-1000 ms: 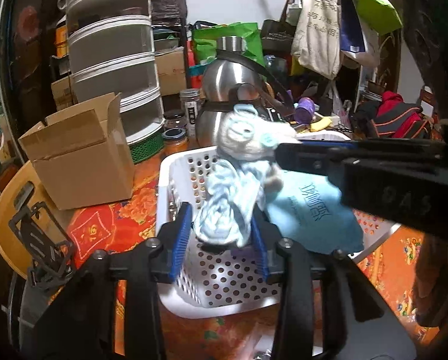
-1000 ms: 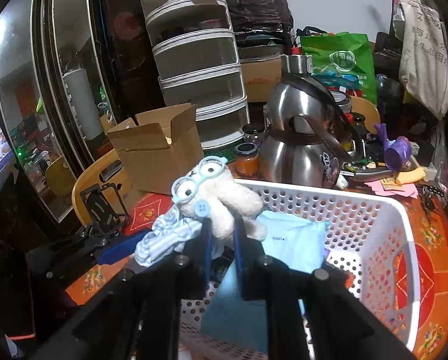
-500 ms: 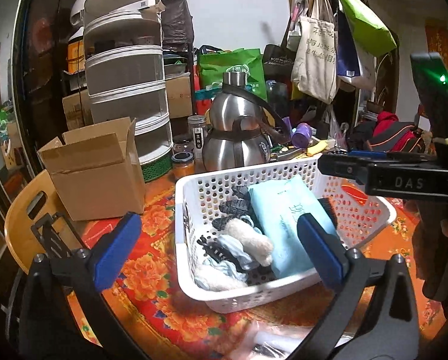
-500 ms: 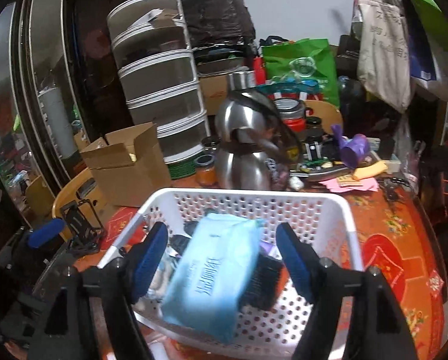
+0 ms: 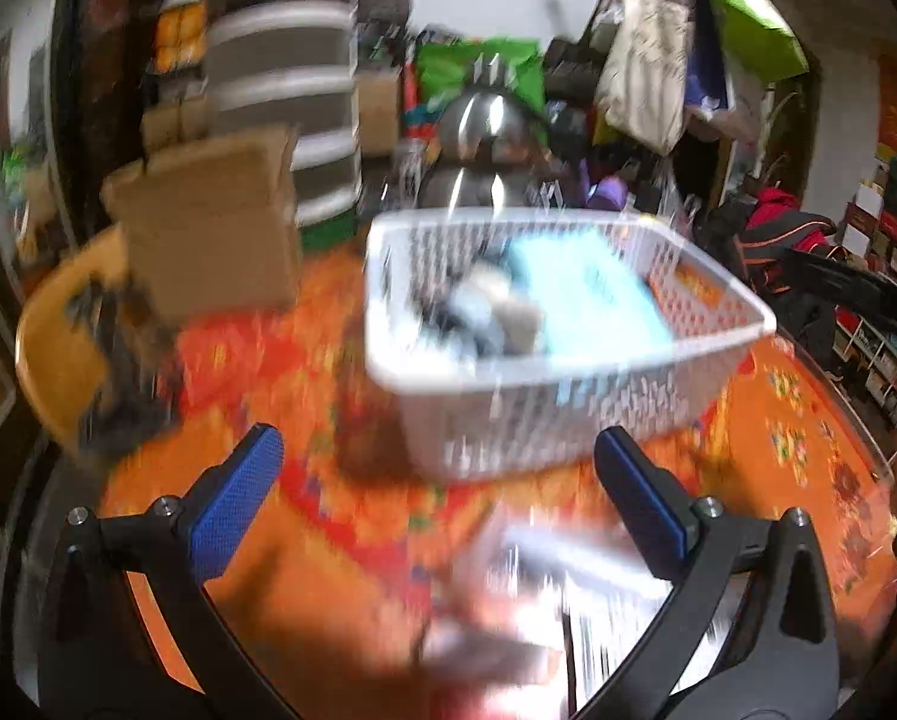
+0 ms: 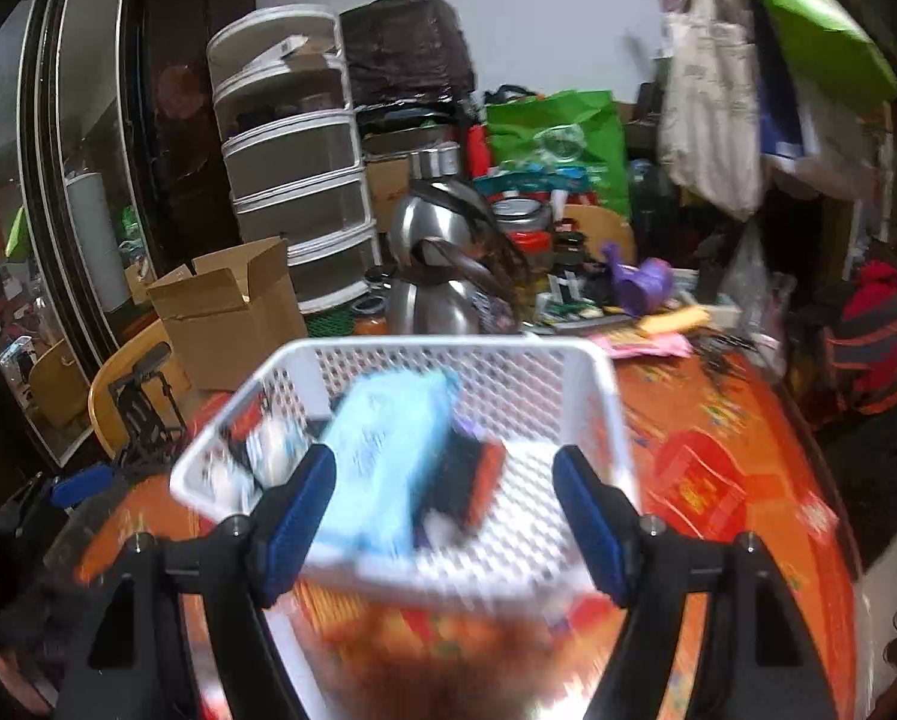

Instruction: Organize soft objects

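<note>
Left gripper (image 5: 439,495): blue-padded fingers spread wide at the bottom of the frame, nothing between them, over the orange patterned tablecloth (image 5: 796,438); the view is heavily blurred. Right gripper (image 6: 445,516): fingers likewise spread and gripping nothing, low in the frame before the near rim of the white perforated basket (image 6: 604,414). The soft objects lie inside the basket at frame centre: a light blue package (image 6: 388,468) and, to its left, a pale soft toy (image 5: 496,312) too blurred to detail; a steel kettle (image 6: 442,258) and cardboard box (image 6: 232,312) stand behind.
</note>
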